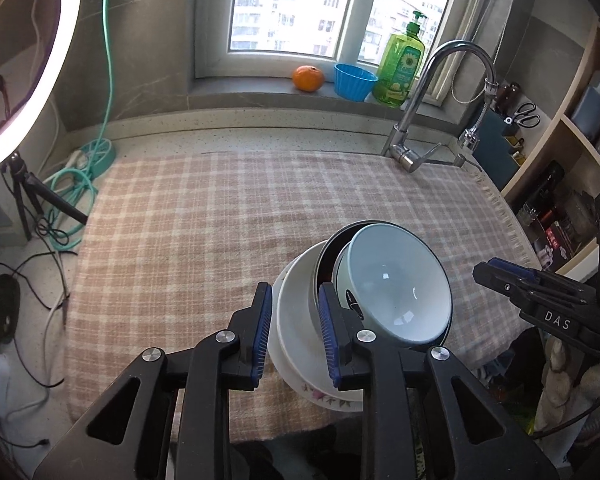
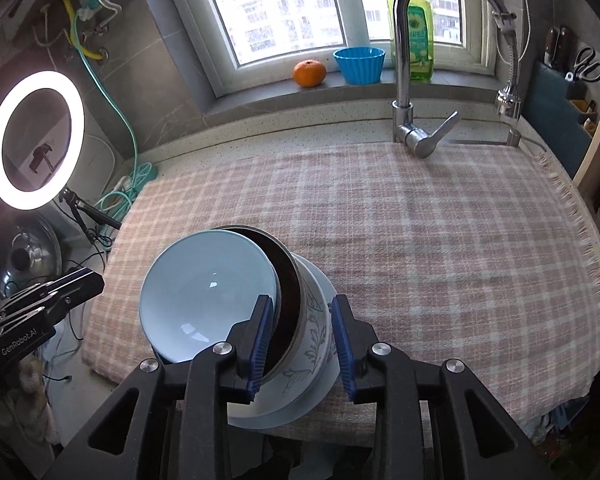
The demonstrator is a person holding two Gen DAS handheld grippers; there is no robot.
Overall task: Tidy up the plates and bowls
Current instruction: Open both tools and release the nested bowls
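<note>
A tilted stack of dishes is held between both grippers above the front edge of the plaid cloth (image 1: 204, 216). In the left wrist view, my left gripper (image 1: 296, 324) is shut on the white floral-rimmed plates (image 1: 296, 328); a dark-rimmed bowl (image 1: 326, 256) and a pale blue bowl (image 1: 396, 284) lean to their right. In the right wrist view, my right gripper (image 2: 300, 340) is shut on the stack: the pale blue bowl (image 2: 204, 292), the dark bowl (image 2: 288, 304) and the floral plate (image 2: 314, 344) sit between its pads. The right gripper (image 1: 540, 300) shows at the right of the left view.
A faucet (image 2: 408, 80) stands at the back right of the cloth (image 2: 420, 232). An orange (image 2: 309, 73), a blue cup (image 2: 359, 65) and a green soap bottle (image 2: 420, 40) sit on the windowsill. A ring light (image 2: 36, 140) on a tripod and cables are at the left. Shelves (image 1: 572, 152) stand at the right.
</note>
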